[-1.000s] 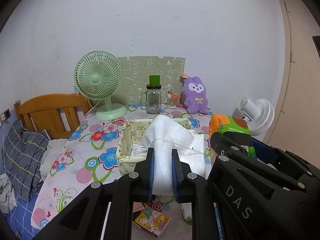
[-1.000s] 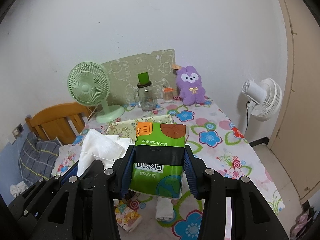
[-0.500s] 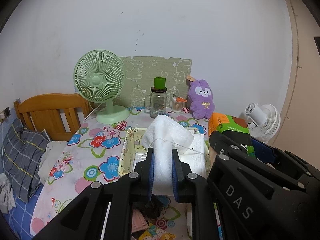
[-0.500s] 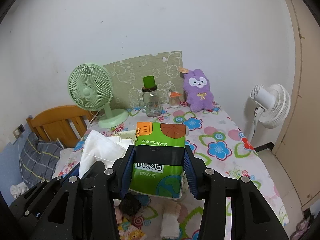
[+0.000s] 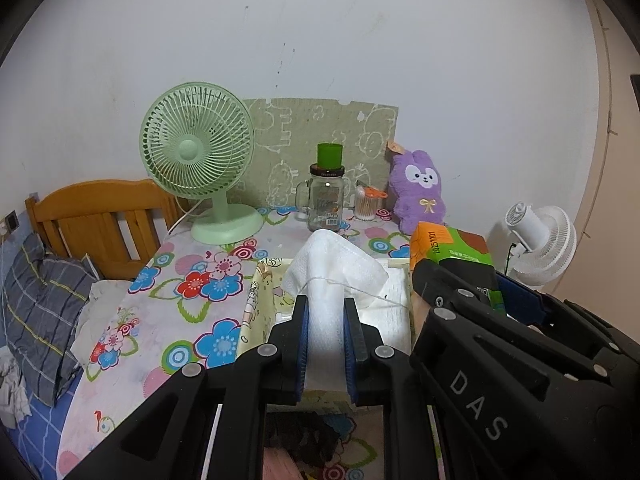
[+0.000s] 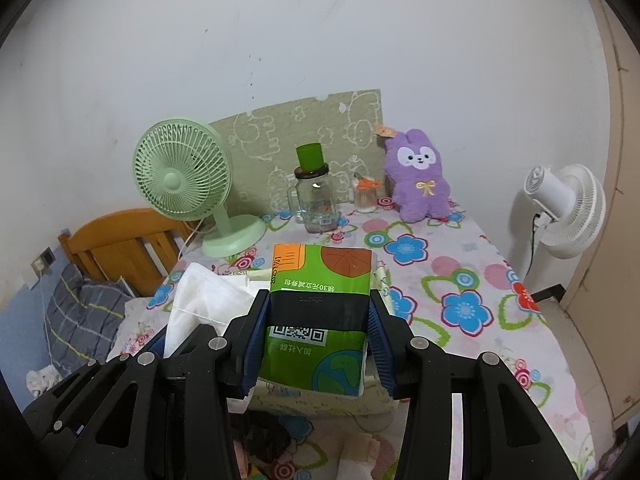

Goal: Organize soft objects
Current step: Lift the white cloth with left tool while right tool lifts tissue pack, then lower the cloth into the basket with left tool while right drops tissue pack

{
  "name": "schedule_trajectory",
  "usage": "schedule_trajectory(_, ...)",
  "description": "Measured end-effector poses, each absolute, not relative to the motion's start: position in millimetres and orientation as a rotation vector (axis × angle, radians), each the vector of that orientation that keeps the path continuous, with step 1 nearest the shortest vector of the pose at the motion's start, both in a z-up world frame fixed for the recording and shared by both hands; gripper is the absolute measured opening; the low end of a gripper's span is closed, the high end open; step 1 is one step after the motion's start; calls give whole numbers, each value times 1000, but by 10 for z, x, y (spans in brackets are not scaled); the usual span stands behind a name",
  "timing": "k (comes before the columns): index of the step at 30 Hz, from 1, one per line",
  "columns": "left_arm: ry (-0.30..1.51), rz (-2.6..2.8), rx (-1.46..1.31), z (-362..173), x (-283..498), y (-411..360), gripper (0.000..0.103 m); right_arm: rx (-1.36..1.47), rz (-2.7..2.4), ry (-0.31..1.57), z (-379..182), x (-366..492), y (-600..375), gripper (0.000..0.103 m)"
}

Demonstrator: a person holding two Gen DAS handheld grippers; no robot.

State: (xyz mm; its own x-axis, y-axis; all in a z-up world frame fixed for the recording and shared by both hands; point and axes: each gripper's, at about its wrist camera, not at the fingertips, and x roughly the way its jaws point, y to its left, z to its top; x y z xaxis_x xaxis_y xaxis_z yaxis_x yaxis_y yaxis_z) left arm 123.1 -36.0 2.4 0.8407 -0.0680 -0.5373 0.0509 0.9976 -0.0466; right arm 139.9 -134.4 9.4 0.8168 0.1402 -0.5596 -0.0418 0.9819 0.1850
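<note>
Left tongs: a white folded cloth is being pinched narrowly between the blue pads, its loose top flopping over toward the far side.
Right tongs: a green tissue pack is being clamped across its black band, with the jaws spread to the pack's full width.
Fabric bin: a pale yellow printed bin is being approached on the flowered bench; both soft items are being held just above its near edge (whether either is touching the rim cannot be told).
Step in hand: the two items are judged as being carried to the bin together, with neither one yet being set down.
Next move: a lowering into the bin's opening is being called for, then a widening of each pair of tongs; the cloth is likely being best placed first, since it is limp and may drape over the wall.
Still on the bench: a dark bundle and a pale rolled piece are being left at the near edge, so more of the sorting is judged as remaining.
Far side: a green fan, a glass jar and a purple plush rabbit are being kept well apart from the work.
</note>
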Motion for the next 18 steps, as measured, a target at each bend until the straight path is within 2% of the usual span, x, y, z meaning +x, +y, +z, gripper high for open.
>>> schedule_trajectory(18,636,-52,-33,-280,1724,-310,15,174,168,667,-253,1924,-1289,49)
